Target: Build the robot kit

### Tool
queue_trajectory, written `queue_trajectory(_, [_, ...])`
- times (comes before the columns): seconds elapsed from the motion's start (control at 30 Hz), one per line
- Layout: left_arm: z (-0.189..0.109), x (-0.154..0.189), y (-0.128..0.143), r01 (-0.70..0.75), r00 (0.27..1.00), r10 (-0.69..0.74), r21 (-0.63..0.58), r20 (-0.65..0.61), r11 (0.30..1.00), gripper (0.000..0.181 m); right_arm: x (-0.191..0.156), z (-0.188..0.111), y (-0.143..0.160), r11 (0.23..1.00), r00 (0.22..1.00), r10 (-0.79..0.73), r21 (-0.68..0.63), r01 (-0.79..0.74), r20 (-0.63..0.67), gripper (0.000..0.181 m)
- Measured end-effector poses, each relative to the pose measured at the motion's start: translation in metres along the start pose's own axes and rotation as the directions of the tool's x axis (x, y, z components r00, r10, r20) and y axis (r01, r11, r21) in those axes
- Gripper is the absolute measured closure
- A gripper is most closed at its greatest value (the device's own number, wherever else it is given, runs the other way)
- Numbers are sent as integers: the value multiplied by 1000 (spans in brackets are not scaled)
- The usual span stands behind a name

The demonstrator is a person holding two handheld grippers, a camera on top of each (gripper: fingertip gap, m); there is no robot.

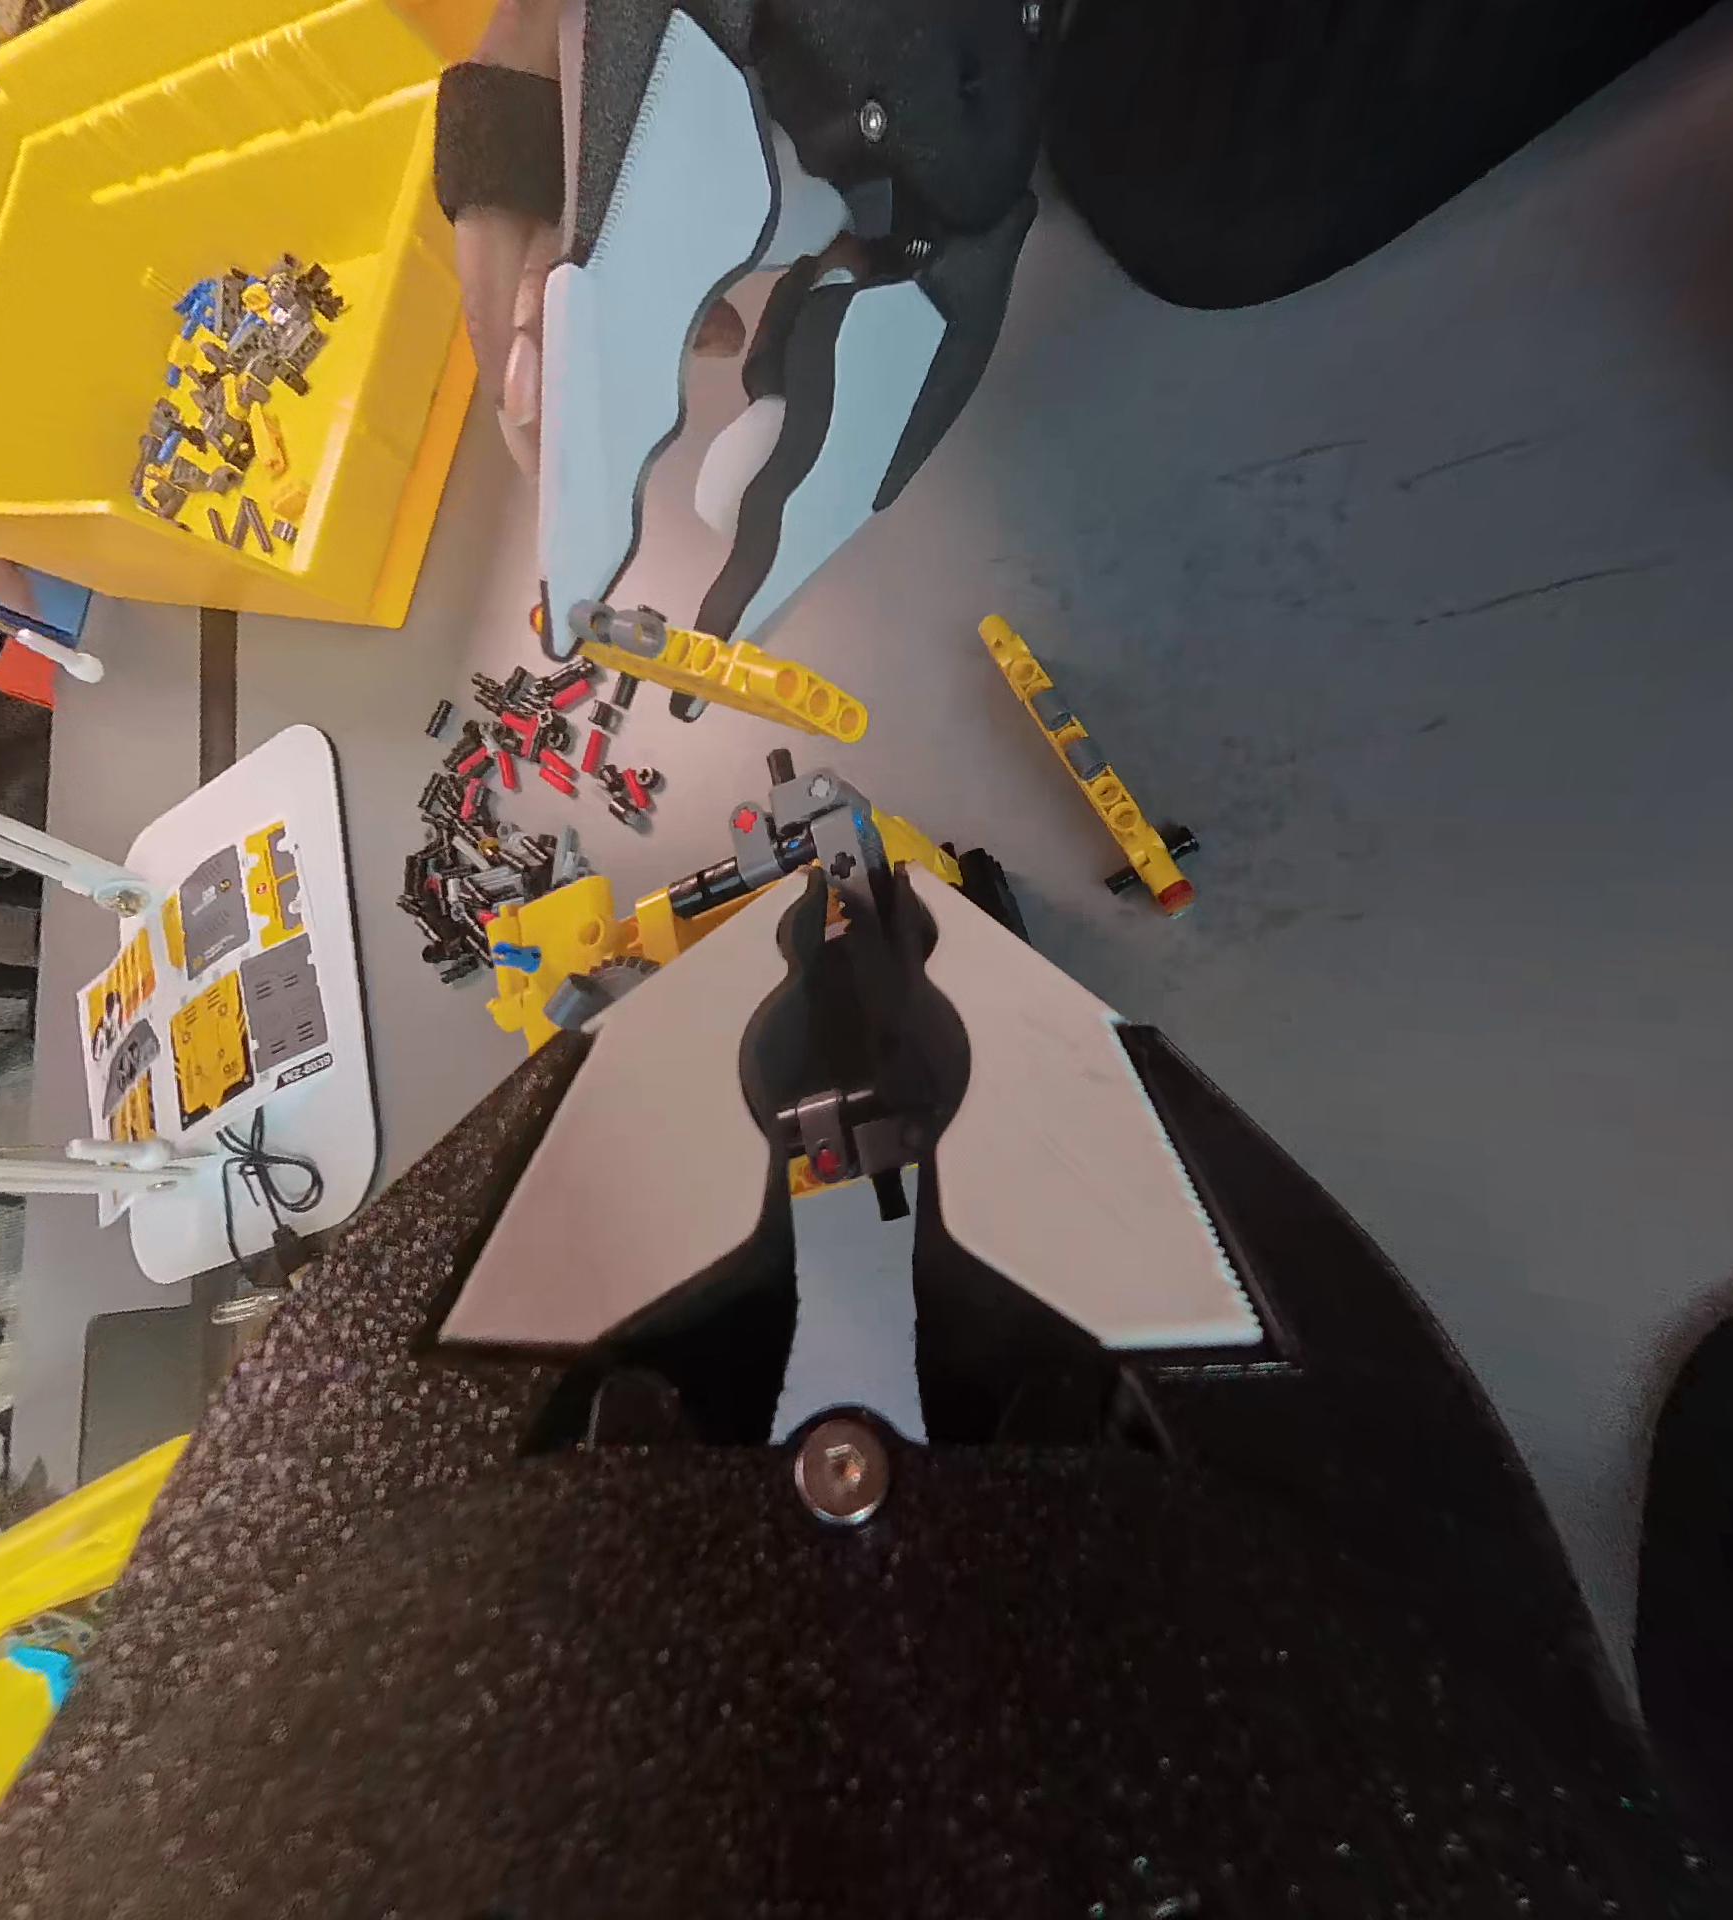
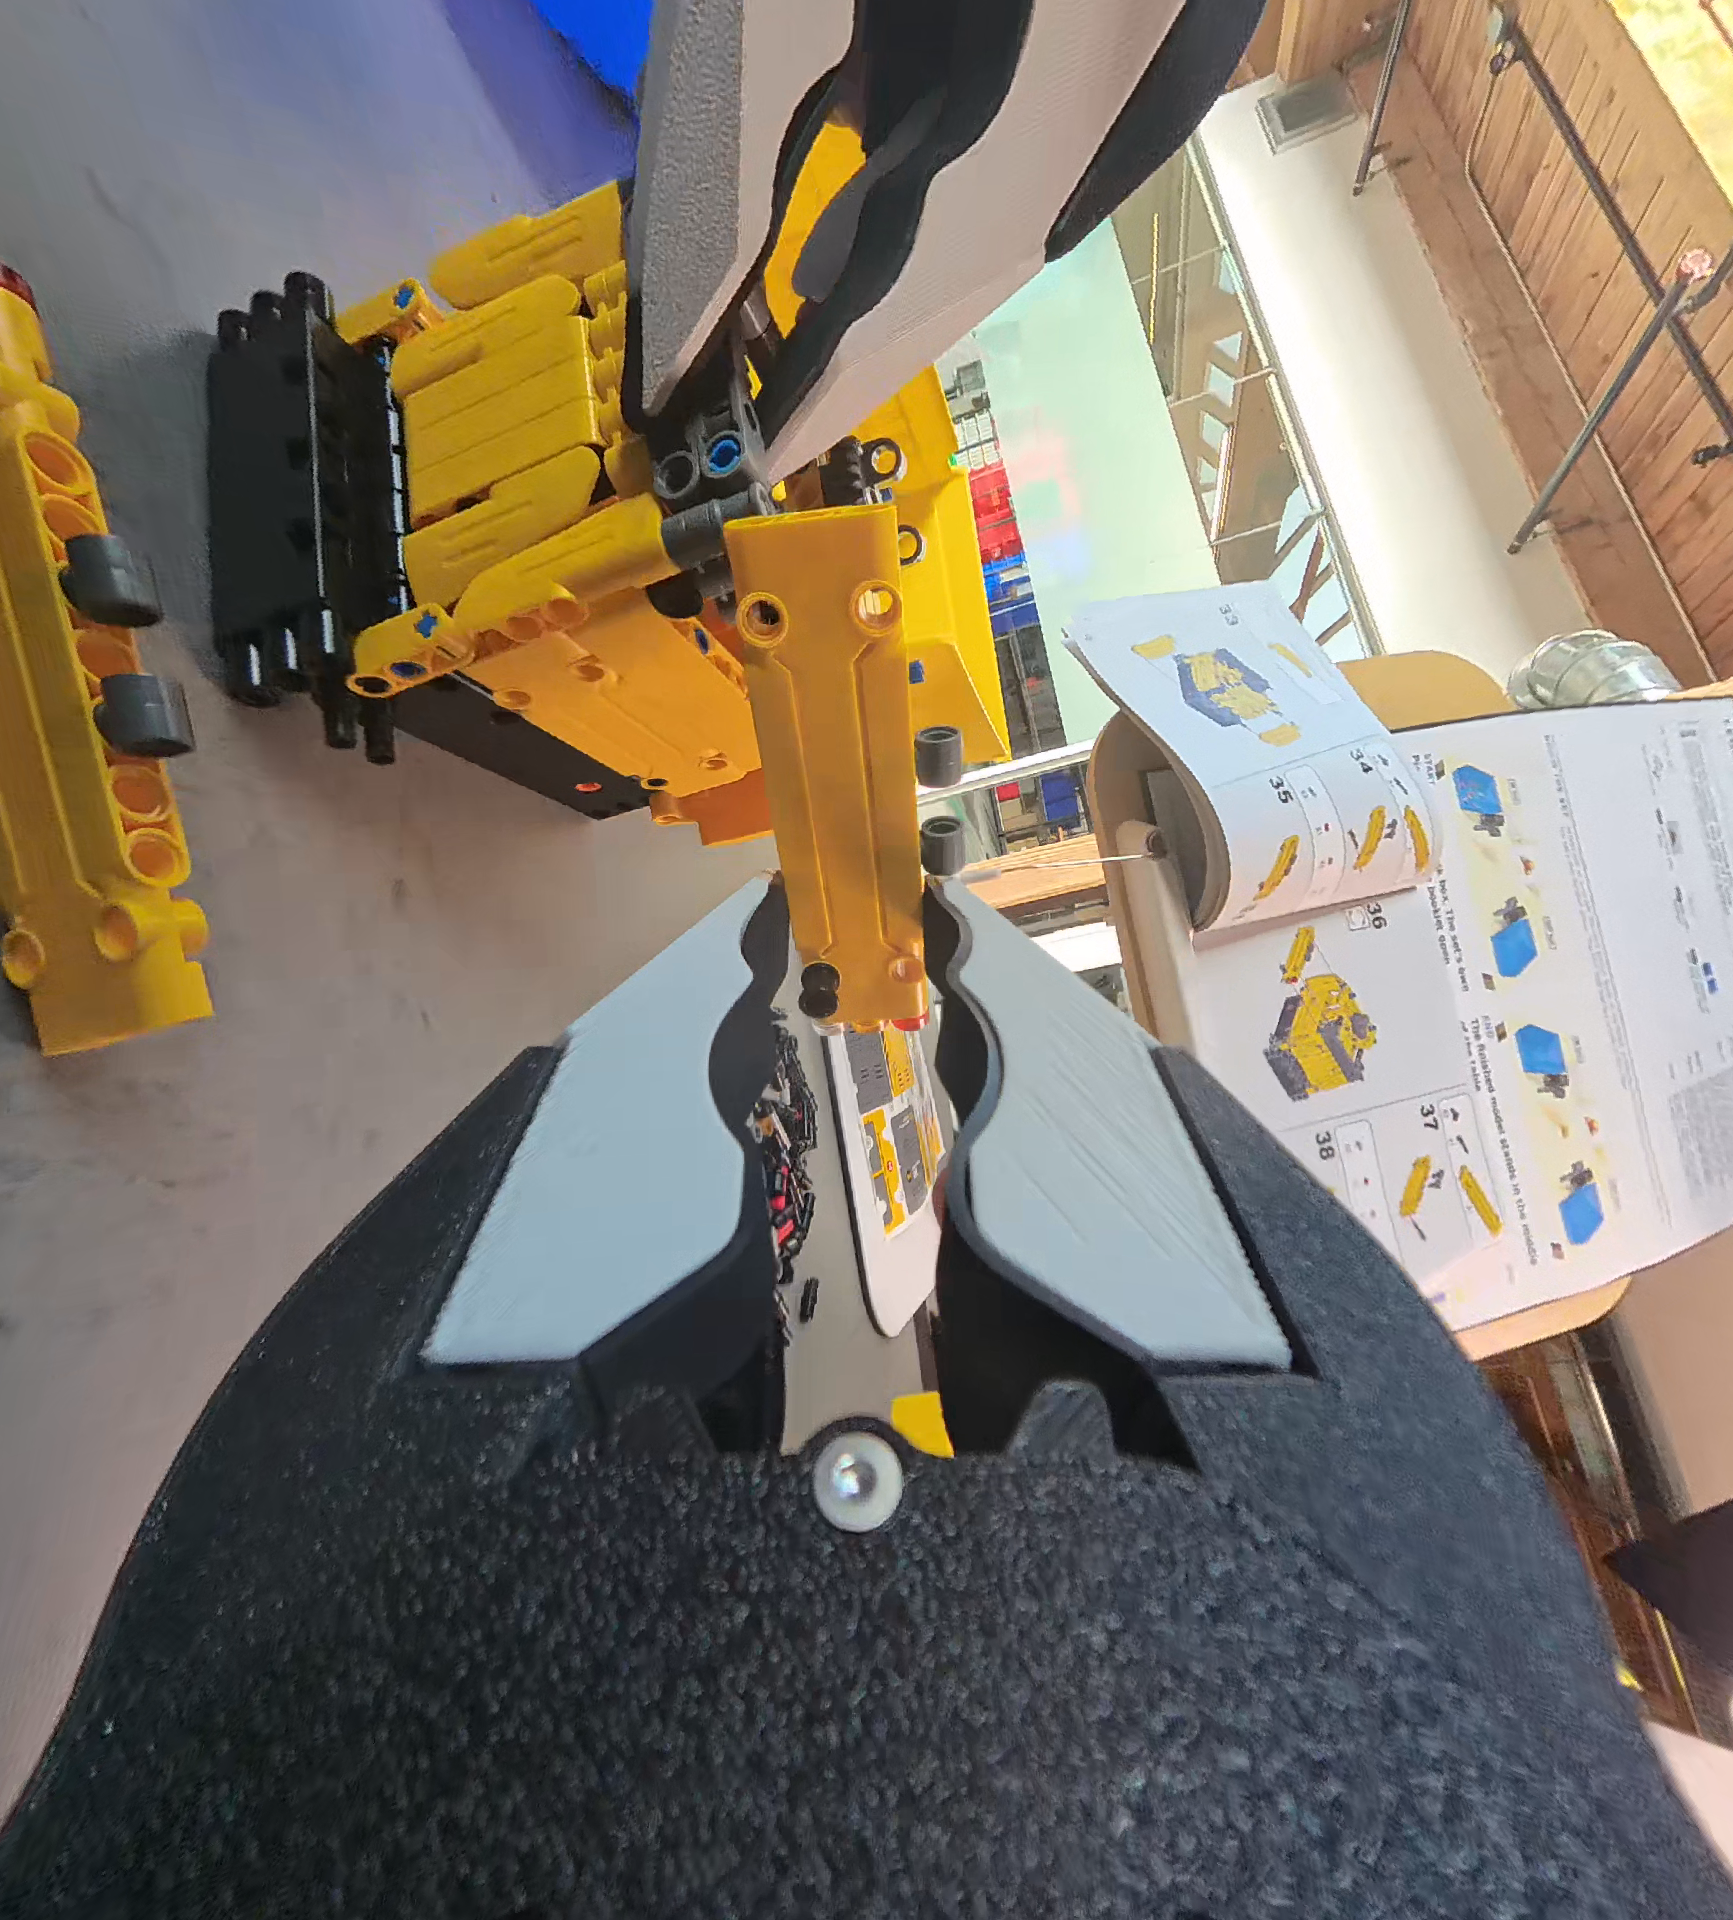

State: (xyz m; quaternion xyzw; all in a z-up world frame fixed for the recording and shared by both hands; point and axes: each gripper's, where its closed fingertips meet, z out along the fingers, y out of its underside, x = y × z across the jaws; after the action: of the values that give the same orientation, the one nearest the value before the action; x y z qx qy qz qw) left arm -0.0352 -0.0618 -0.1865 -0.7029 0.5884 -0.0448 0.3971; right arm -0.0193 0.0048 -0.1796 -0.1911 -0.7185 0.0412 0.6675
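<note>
The left gripper [image 1: 846, 883] is closed narrow on a grey piece [image 1: 820, 821] at the top of the yellow-and-black brick model [image 1: 581, 935], which sits on the grey table [image 1: 1361, 623] at the centre of the left wrist view. The right gripper [image 2: 846, 914] clamps the near end of a long yellow beam [image 2: 831, 748], its fingertips [image 2: 753, 925] pressed on both sides; the beam's far end points at 12 o'clock toward the model [image 2: 529, 499] and reaches it just below the left gripper [image 2: 737, 416], which comes down from 12 o'clock onto the same grey joint. In the left wrist view the right gripper [image 1: 633, 665] enters from 12 o'clock with the beam [image 1: 737, 675] lying across its tips, a person's hand [image 1: 509, 312] behind it. A second beam [image 1: 1090, 758] with grey bushes lies apart at 2 o'clock; in the right wrist view it [image 2: 51, 665] lies at 9 o'clock, beside the model's black end. A heap of black and red pins [image 1: 519, 800] lies at 10 o'clock, just beside the model. Beyond it, at 9 o'clock, a sticker sheet [image 1: 207, 987] rests on a white pad [image 1: 322, 1143]. A yellow bin [image 1: 374, 436] at 11 o'clock holds small mixed parts [image 1: 228, 395]. An open booklet [image 2: 1361, 790] stands at 3 o'clock in the right wrist view.
</note>
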Motion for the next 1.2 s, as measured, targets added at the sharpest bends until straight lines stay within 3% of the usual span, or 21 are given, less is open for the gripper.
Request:
queue_trajectory(0.13, [-11,-11,4,56,997,-56,16,53,998,158,-3,-7,9,996,996,81,-48,-78,48,157])
queue_trajectory(0.27, [-37,-15,-17,213,962,-240,190,128,958,158,3,-7,-4,944,937,329,-21,-329,119,156])
queue_trajectory(0.33, [-43,-12,-32,294,929,-345,300,134,908,152,4,-6,-16,853,829,516,-34,-522,218,156])
queue_trajectory(0.47, [-44,-17,-50,440,827,-548,464,126,769,153,14,-6,-44,567,487,779,-111,-816,394,156])
queue_trajectory(0.57, [-43,-27,-61,522,746,-659,534,92,665,153,19,-7,-51,454,351,839,-177,-873,416,156])
queue_trajectory(0.67, [-42,-37,-70,550,713,-697,557,75,623,154,18,-8,-57,365,250,873,-221,-904,419,157])
queue_trajectory(0.87, [-32,-65,-68,630,641,-764,517,75,580,167,23,-7,-49,248,142,920,-261,-933,364,157])
queue_trajectory(0.97, [-28,-77,-67,717,600,-799,461,-26,523,171,24,-9,-48,218,92,897,-252,-943,433,155])
queue_trajectory(1.03, [-24,-83,-64,774,565,-820,404,-91,489,171,27,-10,-41,226,90,875,-237,-945,476,153])
queue_trajectory(1.1, [-22,-88,-60,828,515,-843,346,-158,441,173,24,-19,-37,300,125,813,-226,-927,568,132])
queue_trajectory(1.2, [-23,-95,-51,873,456,-865,295,-211,388,173,29,-22,-19,334,172,816,-207,-920,552,130])
